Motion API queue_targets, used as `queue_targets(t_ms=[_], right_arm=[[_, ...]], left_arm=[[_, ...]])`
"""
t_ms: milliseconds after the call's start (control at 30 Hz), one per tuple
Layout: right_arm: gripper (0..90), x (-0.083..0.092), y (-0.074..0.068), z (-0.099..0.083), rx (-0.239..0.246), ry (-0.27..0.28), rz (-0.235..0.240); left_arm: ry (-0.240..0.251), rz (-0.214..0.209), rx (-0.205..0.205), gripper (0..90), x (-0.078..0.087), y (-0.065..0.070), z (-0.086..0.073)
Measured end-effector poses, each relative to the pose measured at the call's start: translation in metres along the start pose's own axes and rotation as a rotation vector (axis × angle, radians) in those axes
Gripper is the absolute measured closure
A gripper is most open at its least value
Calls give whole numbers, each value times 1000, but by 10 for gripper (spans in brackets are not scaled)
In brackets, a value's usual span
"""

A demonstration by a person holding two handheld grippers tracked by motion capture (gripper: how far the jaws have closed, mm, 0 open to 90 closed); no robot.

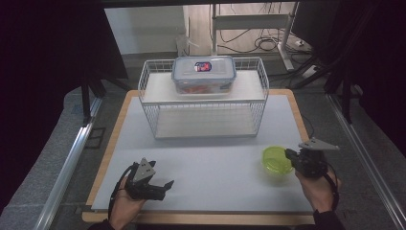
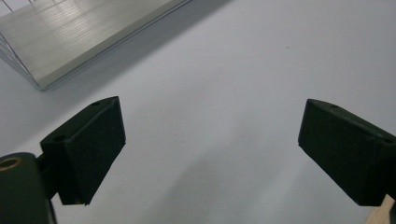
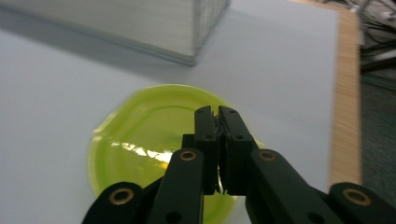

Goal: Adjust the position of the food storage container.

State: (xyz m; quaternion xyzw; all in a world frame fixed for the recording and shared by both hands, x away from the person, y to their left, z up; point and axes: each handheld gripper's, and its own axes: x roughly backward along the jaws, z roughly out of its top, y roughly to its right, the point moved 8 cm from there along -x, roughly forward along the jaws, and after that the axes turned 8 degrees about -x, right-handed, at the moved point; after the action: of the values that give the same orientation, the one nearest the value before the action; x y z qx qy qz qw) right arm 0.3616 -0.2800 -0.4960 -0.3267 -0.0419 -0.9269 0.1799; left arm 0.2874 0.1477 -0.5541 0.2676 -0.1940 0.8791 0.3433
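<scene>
Right claw pinched on a green bowl's rim, near right of the table

Right gripper [image 3: 218, 116]: black jaws drawn together, only a thin slit between the ribbed pads, clamped on the near rim of the green bowl [image 3: 149, 135]. Bowl is round, glossy, translucent lime plastic, shallow, sitting on the matte pale-grey mat [image 1: 210, 163] near its right edge, where a wooden border strip shows. Left gripper [image 2: 210, 140]: blocky black jaws spread wide, nothing between them, over bare mat at the near left. Broad open mat lies between the two hands. Farther back, centre: white wire rack [image 1: 203, 98] with flat shelves and a square corner close to the bowl's far side. On its top shelf a clear rectangular lidded box [image 1: 204, 74], blue-trimmed
</scene>
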Motion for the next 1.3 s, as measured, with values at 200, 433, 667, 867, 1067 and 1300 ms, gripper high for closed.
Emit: queue_targets(t_ms=[200, 433, 667, 867, 1067, 1300], right_arm=[[898, 3, 30, -5, -59, -2, -59], [900, -9, 43, -14, -92, -37, -86], [900, -15, 41, -20, -89, -75, -83], [899, -18, 39, -23, -83, -98, -93], [899, -19, 39, -24, -87, -104, -95], [899, -22, 35, -25, -87, -112, -86]], left_arm=[[-2, 3, 0, 72, -1, -1, -1], [-10, 0, -1, 72, -2, -1, -2], [-21, -5, -5, 73, -3, 0, -3], [-28, -6, -7, 73, -4, 1, -4], [-32, -7, -9, 73, -5, 1, -4], [-43, -10, -14, 74, -6, 1, -6]])
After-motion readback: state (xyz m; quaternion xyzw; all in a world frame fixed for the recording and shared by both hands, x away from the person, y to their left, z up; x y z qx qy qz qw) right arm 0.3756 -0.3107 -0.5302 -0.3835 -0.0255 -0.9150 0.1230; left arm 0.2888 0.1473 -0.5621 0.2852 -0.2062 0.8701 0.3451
